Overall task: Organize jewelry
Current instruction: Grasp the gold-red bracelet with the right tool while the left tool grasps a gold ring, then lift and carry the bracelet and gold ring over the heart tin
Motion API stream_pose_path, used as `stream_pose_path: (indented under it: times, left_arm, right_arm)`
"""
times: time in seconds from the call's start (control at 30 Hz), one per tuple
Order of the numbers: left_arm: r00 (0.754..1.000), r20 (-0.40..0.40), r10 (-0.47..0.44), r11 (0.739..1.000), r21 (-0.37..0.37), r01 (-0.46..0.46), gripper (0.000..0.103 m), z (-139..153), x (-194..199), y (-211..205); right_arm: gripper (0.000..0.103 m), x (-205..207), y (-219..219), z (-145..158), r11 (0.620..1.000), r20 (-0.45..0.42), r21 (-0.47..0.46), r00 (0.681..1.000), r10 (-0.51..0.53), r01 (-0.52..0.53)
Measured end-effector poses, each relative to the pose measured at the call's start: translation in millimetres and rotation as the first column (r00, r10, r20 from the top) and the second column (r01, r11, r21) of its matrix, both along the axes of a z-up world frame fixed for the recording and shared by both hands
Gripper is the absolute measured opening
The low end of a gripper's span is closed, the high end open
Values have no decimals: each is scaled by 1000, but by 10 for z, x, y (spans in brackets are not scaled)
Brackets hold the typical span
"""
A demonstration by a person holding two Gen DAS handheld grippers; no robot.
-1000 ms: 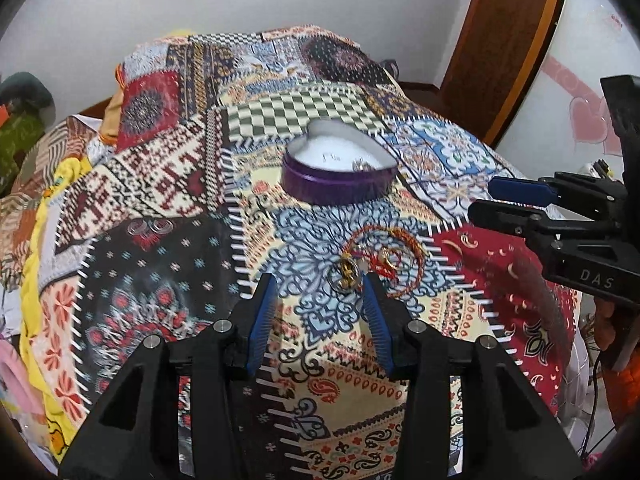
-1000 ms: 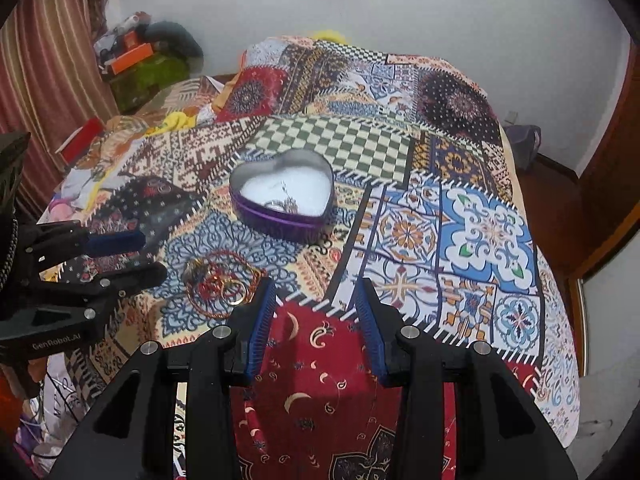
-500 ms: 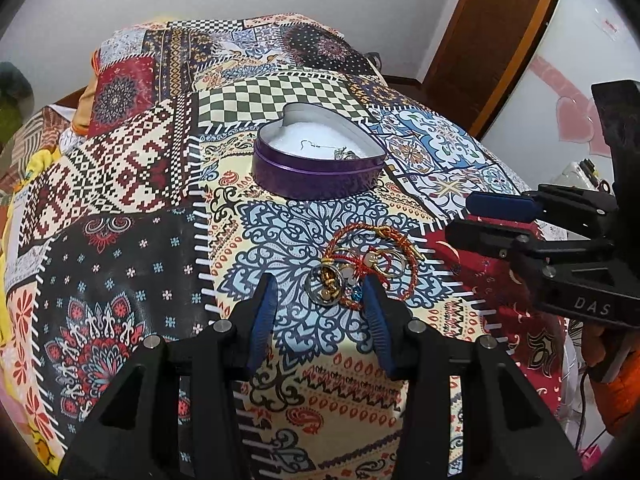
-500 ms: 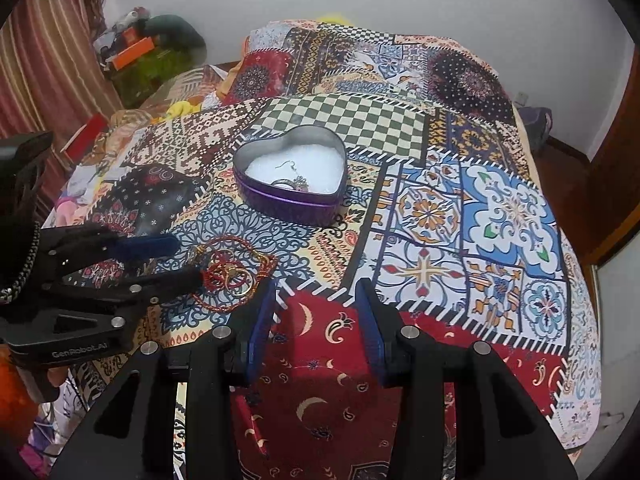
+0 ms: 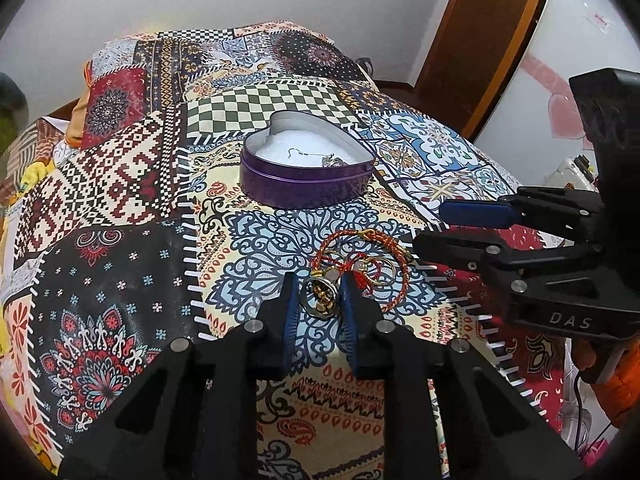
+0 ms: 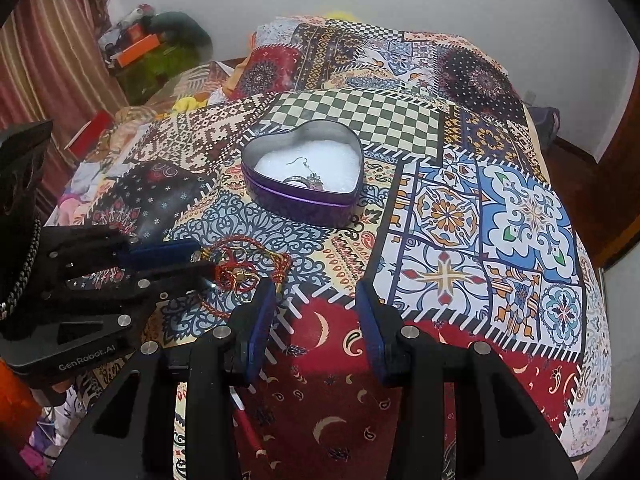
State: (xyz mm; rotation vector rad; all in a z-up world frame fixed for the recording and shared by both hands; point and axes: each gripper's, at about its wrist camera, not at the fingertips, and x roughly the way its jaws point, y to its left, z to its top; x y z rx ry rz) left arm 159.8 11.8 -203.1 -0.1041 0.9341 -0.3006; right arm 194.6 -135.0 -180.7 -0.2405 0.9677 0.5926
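Observation:
A purple heart-shaped tin [image 5: 306,178] with a white lining sits on the patchwork bedspread; an earring [image 6: 304,174] lies inside it. In front of it lies a tangle of jewelry: a red and gold cord bracelet [image 5: 360,264] with gold rings, and a metal ring piece [image 5: 320,296]. My left gripper [image 5: 319,294] has its jaws narrowed around the metal ring piece, close on both sides; a firm grip cannot be made out. It also shows in the right wrist view [image 6: 192,258]. My right gripper [image 6: 316,300] is open and empty above the red patch, right of the pile.
The bedspread [image 6: 460,220] drops off at the right edge towards a wooden door [image 5: 480,40]. Clutter and a striped curtain [image 6: 52,60] stand at the far left. Pillows lie at the head of the bed.
My left gripper has moved forward to the jewelry pile and its jaws have narrowed around the metal ring piece. My right gripper has drifted a little closer to the tin.

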Motion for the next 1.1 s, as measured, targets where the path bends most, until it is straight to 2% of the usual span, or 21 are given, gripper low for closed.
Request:
stream_pose_path:
  times: [0.33, 0.57, 0.63, 0.73, 0.9, 1.1]
  left_arm:
    - [998, 56, 40, 999, 4, -41, 20, 178, -156, 155]
    - [997, 39, 74, 997, 11, -74, 20, 100, -177, 264]
    - [997, 34, 75, 997, 15, -76, 20, 73, -180, 266]
    - [997, 31, 76, 997, 22, -77, 20, 44, -187, 273]
    - [996, 29, 80, 997, 18, -81, 20, 38, -185, 277]
    - [995, 44, 91, 996, 19, -92, 20, 107, -211, 269]
  right_arm:
    - [38, -10, 112, 21, 999, 11, -3, 999, 41, -41]
    - [37, 133, 215, -58, 998, -22, -45, 998, 52, -53]
    - [29, 152, 236, -86, 997, -27, -56, 998, 58, -60]
    - [22, 173, 268, -154, 995, -46, -68, 997, 67, -70]
    - [9, 124, 303, -154, 992, -29, -77, 995, 94, -96]
    - [7, 42, 293, -74, 993, 19, -65, 994, 103, -102]
